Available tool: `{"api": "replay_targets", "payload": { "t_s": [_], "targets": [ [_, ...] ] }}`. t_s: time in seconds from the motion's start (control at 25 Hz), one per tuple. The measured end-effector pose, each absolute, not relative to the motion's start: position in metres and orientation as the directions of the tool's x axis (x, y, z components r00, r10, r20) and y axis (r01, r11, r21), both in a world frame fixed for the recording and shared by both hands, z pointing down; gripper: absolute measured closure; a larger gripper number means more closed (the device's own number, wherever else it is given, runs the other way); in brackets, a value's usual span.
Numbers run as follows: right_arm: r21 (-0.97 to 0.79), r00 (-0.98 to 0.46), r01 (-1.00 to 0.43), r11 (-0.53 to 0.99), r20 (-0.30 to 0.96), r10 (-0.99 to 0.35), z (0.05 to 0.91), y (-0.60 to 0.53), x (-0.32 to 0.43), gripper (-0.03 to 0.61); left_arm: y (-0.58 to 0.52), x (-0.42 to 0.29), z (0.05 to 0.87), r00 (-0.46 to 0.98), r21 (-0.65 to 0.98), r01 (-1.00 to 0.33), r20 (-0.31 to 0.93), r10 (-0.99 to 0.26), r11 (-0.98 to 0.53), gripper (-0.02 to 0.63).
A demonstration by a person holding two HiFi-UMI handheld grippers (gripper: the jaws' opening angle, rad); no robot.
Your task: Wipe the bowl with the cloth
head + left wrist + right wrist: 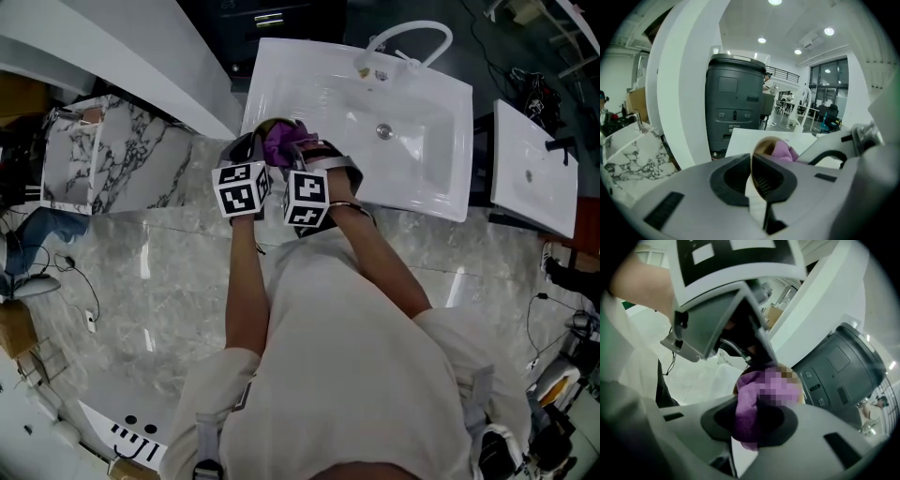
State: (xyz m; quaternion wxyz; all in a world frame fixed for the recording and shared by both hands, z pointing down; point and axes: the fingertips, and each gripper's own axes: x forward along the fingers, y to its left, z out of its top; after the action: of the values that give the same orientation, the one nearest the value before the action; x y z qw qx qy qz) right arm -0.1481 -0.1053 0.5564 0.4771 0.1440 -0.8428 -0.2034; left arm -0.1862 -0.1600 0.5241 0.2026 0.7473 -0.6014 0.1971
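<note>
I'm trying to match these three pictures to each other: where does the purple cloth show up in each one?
Head view: purple cloth, upper centre, at the left edge of the white sink.
Left gripper view: purple cloth right of centre, just beyond the jaws.
Right gripper view: purple cloth at centre, clamped between the jaws.
Shared landmark: the brown bowl, against the cloth in all three.
</note>
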Motion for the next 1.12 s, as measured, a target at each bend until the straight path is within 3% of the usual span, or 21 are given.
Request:
{"api": "replay_targets", "payload": {
  "t_s": [0.4, 0.84, 1.12],
  "targets": [
    [0.517, -0.498, -0.047, 0.855, 0.730, -0.469, 0.554, -0.132, -0.151, 0.505, -0.153, -0.157, 0.512, 0.342, 0.152, -0.938, 0.542, -0.768, -0.311, 0.586],
    [0.600, -0.425, -0.209, 0.772, 0.656, -0.624, 0.544, -0.162, -0.129, 0.502, -0.154, -0.155, 0.525, 0.323, 0.124, -0.942, 0.580, -0.748, -0.311, 0.586],
    [0.567, -0.412, -0.186, 0.802, 0.696, -0.588, 0.553, -0.151, -0.127, 0.503, -0.159, -0.167, 0.523, 0.294, 0.109, -0.953, 0.551, -0.781, -0.281, 0.591]
  ]
}}
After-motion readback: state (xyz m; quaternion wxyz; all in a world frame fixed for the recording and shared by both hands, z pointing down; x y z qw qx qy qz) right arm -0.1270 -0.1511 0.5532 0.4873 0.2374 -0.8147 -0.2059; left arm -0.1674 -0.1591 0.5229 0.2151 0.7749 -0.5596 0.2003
